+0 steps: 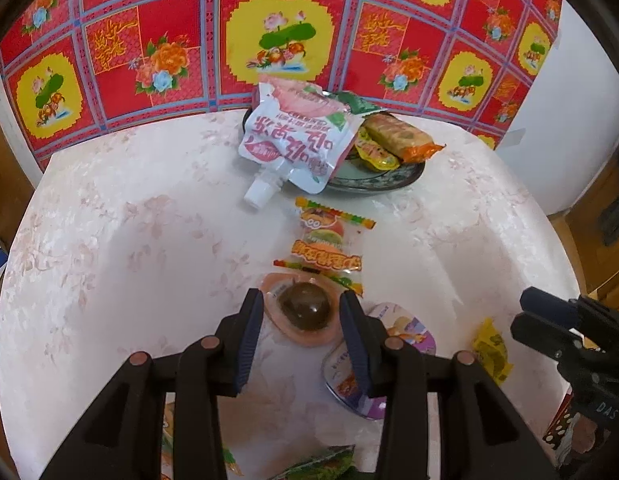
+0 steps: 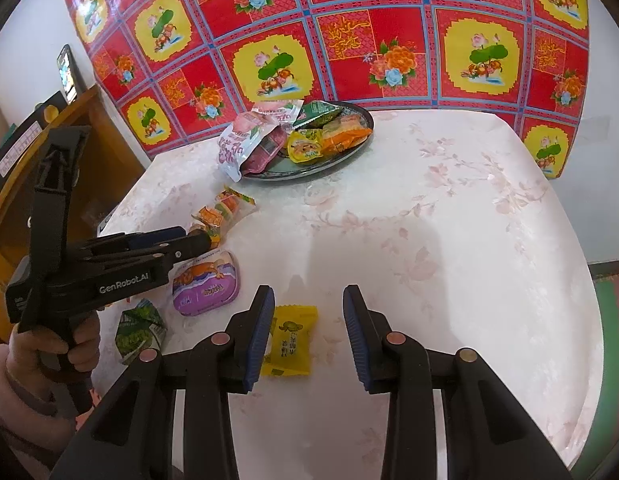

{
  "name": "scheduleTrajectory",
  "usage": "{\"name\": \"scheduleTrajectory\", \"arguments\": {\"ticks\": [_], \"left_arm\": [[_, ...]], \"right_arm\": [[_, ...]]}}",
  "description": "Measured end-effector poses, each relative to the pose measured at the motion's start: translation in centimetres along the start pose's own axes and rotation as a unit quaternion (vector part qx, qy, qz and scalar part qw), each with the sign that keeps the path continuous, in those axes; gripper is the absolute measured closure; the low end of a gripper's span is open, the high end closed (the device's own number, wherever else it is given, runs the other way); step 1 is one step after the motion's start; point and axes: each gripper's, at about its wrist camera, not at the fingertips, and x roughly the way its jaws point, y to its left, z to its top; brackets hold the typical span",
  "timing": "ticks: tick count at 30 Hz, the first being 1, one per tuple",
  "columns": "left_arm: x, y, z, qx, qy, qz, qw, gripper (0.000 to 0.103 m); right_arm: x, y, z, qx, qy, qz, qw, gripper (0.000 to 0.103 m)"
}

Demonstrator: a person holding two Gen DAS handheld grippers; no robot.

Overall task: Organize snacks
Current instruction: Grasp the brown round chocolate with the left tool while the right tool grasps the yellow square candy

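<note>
Your left tongs (image 1: 301, 312) straddle the round brown jelly cup (image 1: 303, 312), spread and not yet pinching; your right tongs (image 2: 309, 320) hang spread beside the yellow candy (image 2: 291, 340); both likely belong on the plate (image 1: 389, 182) across the tabletop (image 1: 149, 240).

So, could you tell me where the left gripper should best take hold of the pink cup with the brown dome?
Probably across the brown dome, from above: the cup lies flat, and the left gripper's open fingers already straddle it.
</note>
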Motion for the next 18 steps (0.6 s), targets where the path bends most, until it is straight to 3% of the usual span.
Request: {"name": "scheduleTrajectory", "arguments": {"ticks": [18], "left_arm": [[0.4, -0.3, -0.3, 0.017, -0.013, 0.002, 0.9998, 0.067]], "right_arm": [[0.1, 0.2, -1.0, -0.005, 0.016, 0.0, 1.0, 0.066]]}}
